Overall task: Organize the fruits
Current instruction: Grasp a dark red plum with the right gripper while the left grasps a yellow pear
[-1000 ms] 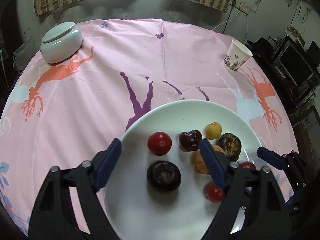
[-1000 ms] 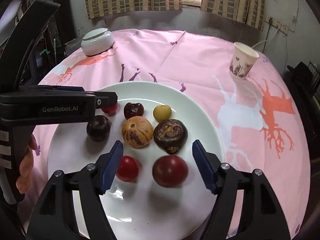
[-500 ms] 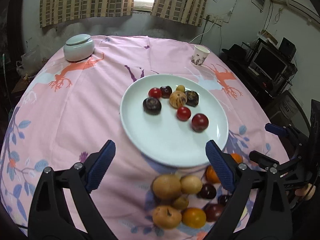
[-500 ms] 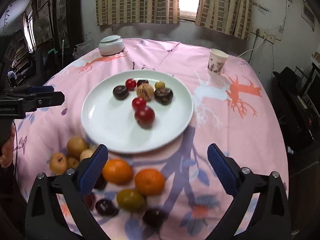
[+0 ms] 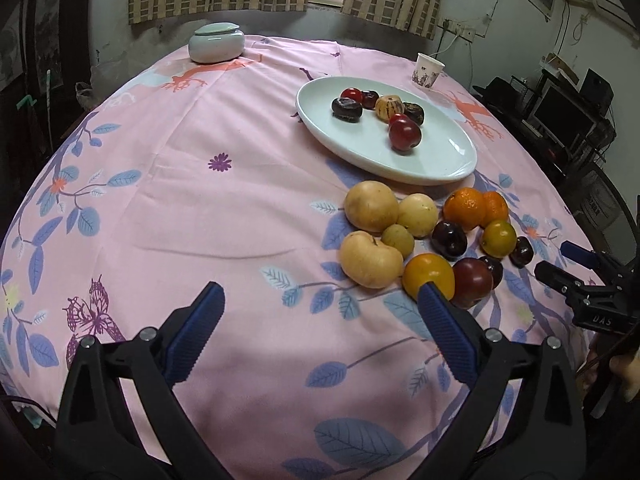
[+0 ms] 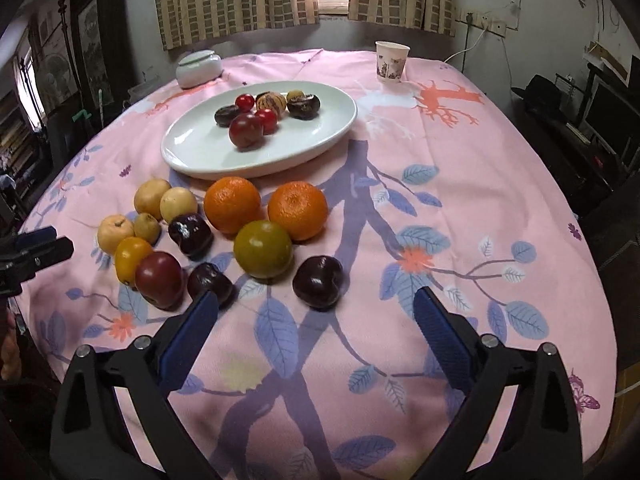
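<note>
A white plate (image 5: pixel 440 160) (image 6: pixel 192 152) holds several small fruits, among them a dark red plum (image 5: pixel 405 135) (image 6: pixel 245 131). In front of it a loose cluster lies on the pink cloth: two oranges (image 6: pixel 232 204), yellow pears (image 5: pixel 371 206), a green-yellow fruit (image 6: pixel 263 254) and dark plums (image 6: pixel 318 281). My left gripper (image 5: pixel 320 324) is open and empty, low over the cloth to the left of the cluster. My right gripper (image 6: pixel 316 326) is open and empty, just in front of the cluster.
A lidded pale ceramic jar (image 5: pixel 216 42) (image 6: pixel 199 69) stands at the far left of the round table. A paper cup (image 5: pixel 428 70) (image 6: pixel 391 60) stands at the far right. Shelves and electronics (image 5: pixel 560 116) lie beyond the table's right edge.
Both grippers have pulled back from over the plate toward the table's near edge. The loose fruit cluster has come into view. Both grippers stay open and empty.
</note>
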